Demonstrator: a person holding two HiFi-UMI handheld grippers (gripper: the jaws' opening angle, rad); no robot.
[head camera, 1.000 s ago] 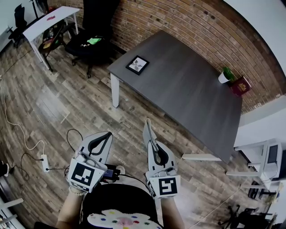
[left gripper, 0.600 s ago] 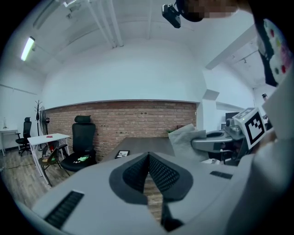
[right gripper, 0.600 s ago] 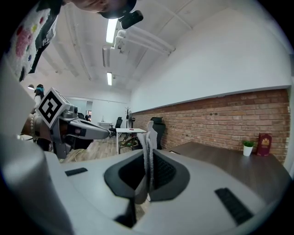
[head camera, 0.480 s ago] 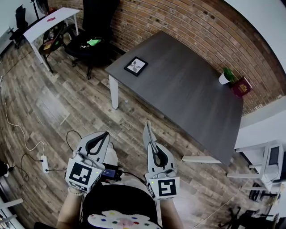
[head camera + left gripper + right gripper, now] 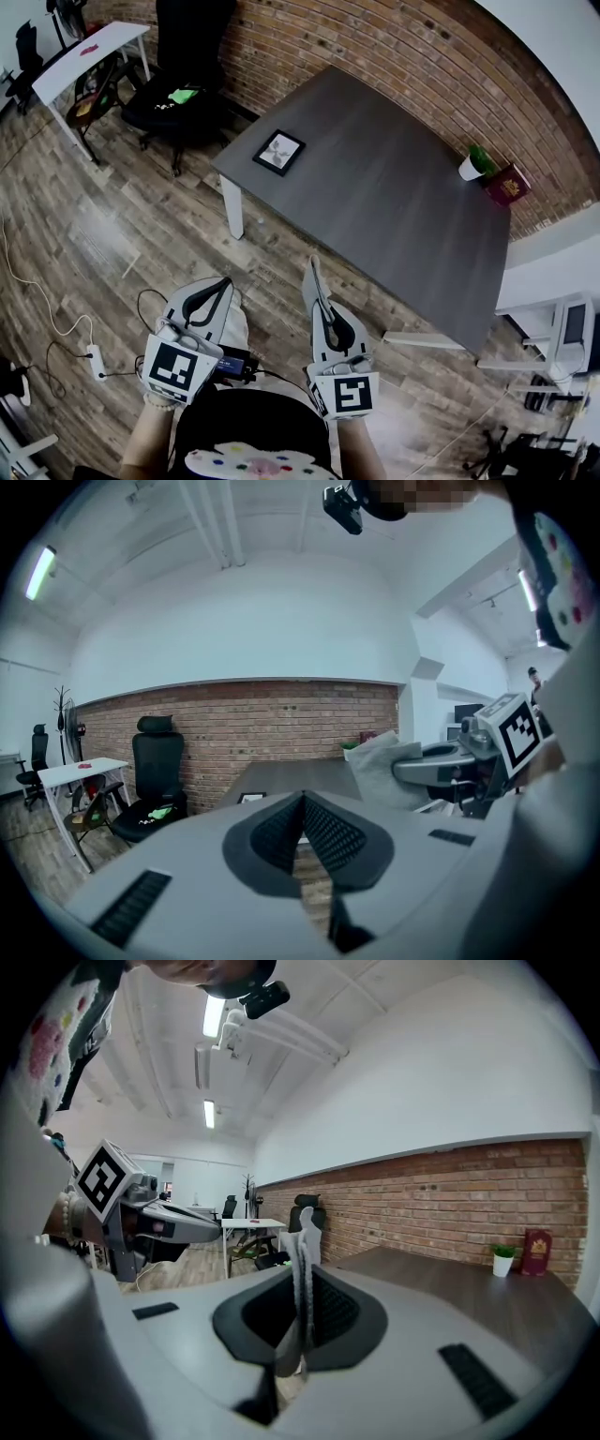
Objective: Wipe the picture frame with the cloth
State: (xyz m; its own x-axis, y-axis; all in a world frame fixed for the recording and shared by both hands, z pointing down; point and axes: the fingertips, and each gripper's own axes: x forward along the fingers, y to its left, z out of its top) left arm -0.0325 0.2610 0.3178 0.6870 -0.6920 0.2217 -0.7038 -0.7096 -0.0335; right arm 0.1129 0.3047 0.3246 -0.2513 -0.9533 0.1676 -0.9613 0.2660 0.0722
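Right gripper, head view: the grey hand-held right gripper (image 5: 316,281) sits low in the picture, close to the person's body. Its jaws are clamped on a pale grey cloth (image 5: 309,266) that stands up from the tips as a thin strip.
Left gripper, head view: the matching grey left gripper (image 5: 214,292) is just beside it, jaws together, carrying nothing.
Picture frame, head view: a small black-edged picture frame (image 5: 278,152) lies flat near the left end of a dark grey rectangular table (image 5: 403,197). It is ahead of both grippers, roughly in line with the gap between them and well apart from either (neither looks clearly nearer, but the right one has the cloth).
Axis: the frame's edges run with the table's edges, and the table's length stretches away to the right.
Surface: matt and mostly bare, with a white pot holding a green plant (image 5: 472,161) and a dark red box (image 5: 506,181) by the red brick wall (image 5: 375,47).
Room: wood-plank floor (image 5: 141,216), black office chair (image 5: 173,89), white desk (image 5: 89,47) far left.
Left gripper view: black ribbed pads meet with nothing between them, and the frame is a small dark rectangle on the table beyond the tips.
Right gripper view: the cloth is pinched upright between the pads, and the tabletop spreads ahead to the right.
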